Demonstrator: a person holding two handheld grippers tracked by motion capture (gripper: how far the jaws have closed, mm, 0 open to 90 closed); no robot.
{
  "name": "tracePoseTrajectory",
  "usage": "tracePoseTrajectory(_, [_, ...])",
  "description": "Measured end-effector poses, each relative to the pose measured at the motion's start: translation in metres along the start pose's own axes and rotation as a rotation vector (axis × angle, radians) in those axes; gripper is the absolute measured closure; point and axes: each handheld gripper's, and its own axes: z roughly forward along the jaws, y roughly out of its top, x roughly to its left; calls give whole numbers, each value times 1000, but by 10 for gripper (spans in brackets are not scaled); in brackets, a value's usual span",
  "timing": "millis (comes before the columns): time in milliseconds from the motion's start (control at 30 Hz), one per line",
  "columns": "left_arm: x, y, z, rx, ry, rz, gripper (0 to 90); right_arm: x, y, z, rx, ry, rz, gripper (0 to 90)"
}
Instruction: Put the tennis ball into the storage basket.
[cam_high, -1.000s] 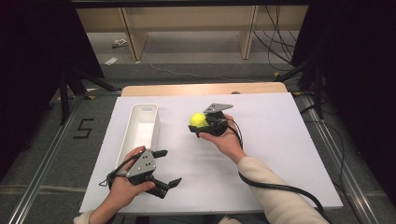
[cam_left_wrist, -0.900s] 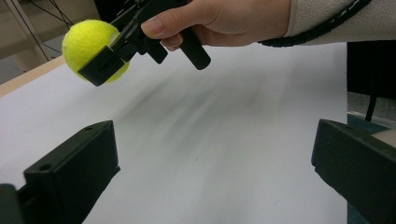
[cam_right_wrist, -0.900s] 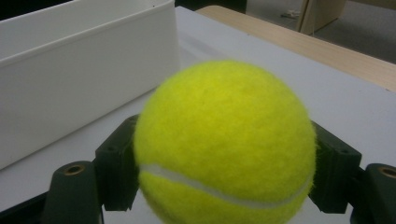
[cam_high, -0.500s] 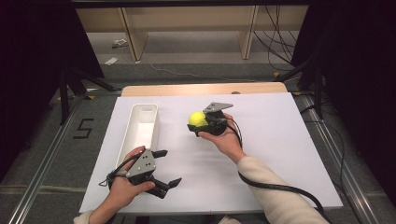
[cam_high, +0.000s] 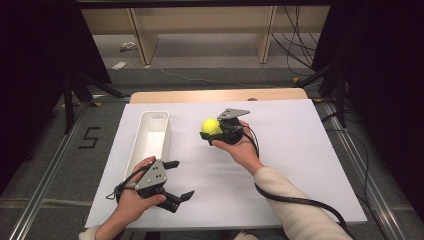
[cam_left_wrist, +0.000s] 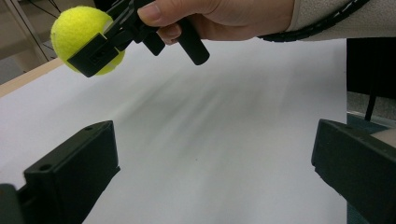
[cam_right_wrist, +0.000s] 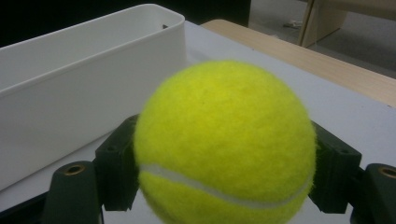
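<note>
My right claw (cam_high: 214, 131) holds the yellow ball (cam_high: 210, 126) tight. Next I think it goes into the white bin (cam_high: 150, 137). My left claw (cam_high: 179, 181) rests wide open.

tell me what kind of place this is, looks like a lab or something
Probably a lab or recording workspace, not a home: a white-covered table stands between dark curtains, floor rails run along both sides, cables trail over the floor, and a taped "5" marks the floor.

One tennis ball (cam_high: 210, 126), one white bin (cam_high: 150, 138), two grippers: left gripper (cam_high: 179, 180), right gripper (cam_high: 209, 134).
</note>
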Motion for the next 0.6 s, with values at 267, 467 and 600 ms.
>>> tracePoseTrajectory(267, [0, 0, 0, 2, -2, -1, 0, 2, 3, -1, -6, 10, -6, 262])
tracePoseTrajectory(467, [0, 0, 0, 1, -4, -1, 0, 4, 4, -2, -11, 15, -11, 262])
tracePoseTrajectory(600, [0, 0, 0, 2, -4, -1, 0, 6, 5, -2, -12, 22, -11, 262])
